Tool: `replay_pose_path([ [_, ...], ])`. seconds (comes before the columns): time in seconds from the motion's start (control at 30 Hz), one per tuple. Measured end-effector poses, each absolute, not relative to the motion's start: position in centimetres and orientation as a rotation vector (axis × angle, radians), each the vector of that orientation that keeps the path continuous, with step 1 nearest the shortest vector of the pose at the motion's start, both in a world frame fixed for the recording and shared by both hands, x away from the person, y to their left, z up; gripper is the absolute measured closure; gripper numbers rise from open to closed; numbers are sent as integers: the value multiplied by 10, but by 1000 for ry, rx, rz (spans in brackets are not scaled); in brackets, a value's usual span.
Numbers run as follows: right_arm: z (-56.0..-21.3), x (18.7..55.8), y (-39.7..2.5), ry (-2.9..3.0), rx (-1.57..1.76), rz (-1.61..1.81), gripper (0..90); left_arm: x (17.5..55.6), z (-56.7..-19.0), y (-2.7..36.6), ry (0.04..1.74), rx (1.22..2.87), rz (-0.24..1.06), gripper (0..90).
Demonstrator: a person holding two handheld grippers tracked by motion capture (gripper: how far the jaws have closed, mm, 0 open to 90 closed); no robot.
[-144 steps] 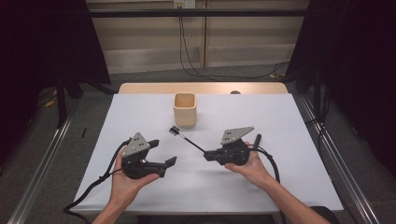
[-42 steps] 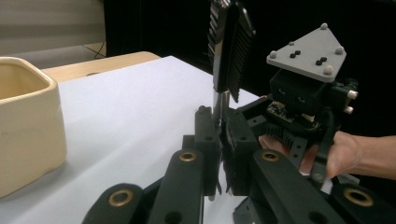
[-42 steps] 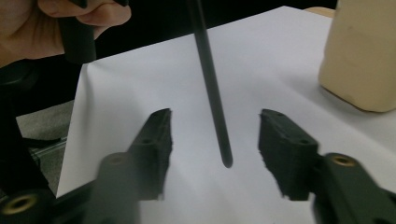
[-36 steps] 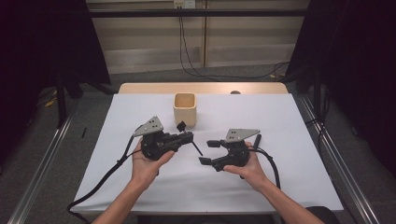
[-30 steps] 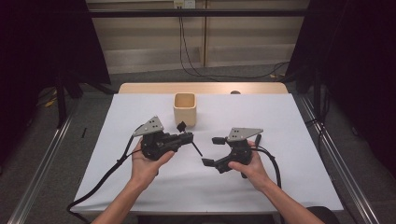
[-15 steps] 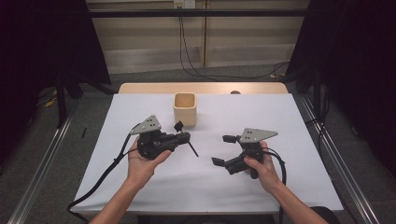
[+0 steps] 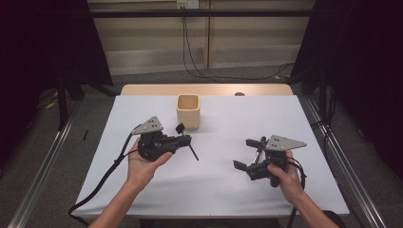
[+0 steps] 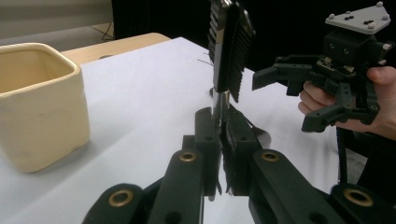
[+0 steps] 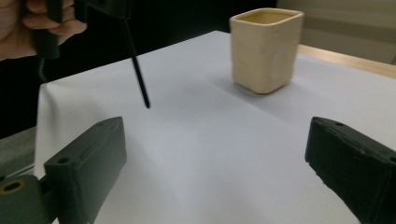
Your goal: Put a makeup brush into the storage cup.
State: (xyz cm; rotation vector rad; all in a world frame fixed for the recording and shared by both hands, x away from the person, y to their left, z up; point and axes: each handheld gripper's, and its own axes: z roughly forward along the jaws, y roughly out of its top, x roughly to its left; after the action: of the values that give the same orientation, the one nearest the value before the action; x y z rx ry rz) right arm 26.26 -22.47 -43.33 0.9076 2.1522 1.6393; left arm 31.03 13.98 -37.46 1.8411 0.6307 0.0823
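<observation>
- Looking down from the high view, the left gripper is clamped on a thin black brush, held above the white tabletop just in front of the cream cup; the brush head points up toward the cup and the handle slants down and away. The right gripper sits well apart to the right, its jaws spread and holding nothing.
- Seen in the left gripper view, the left gripper has its jaws shut on the brush's narrow neck, just below the ribbed black head, which stands nearly upright. The cup stands near on the left, and the right gripper hangs farther off with a hand around it.
- Seen in the right gripper view, the right gripper is wide open over bare tabletop; the brush's slim handle dangles clear of the surface, and the cup stands beyond.
- By my judgement the brush is light and stiff, with a smooth, thin stem that could pivot or slip in a narrow pinch. A hold near the neck looks steadiest; the head's ribs may flex. The cup looks rigid and possibly breakable, so the brush should go in handle-first without knocking its rim.
</observation>
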Motion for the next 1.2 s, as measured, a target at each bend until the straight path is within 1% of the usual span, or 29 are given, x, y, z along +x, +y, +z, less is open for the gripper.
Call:
replay_pose_path([
  [0.3,-440,248,-248,2038,972,1598,34,313,-370,146,624,1864,77,858],
  [0.47,-439,239,-261,1962,1013,1565,0,316,-370,148,633,1868,83,858],
  [0.77,-440,229,-278,1925,1056,1545,0,326,-362,159,675,1846,129,858],
  [0.97,-442,220,-289,1881,1096,1505,0,324,-351,165,693,1830,170,858],
  [1.2,-448,214,-296,1820,1127,1479,0,336,-340,169,707,1812,211,857],
])
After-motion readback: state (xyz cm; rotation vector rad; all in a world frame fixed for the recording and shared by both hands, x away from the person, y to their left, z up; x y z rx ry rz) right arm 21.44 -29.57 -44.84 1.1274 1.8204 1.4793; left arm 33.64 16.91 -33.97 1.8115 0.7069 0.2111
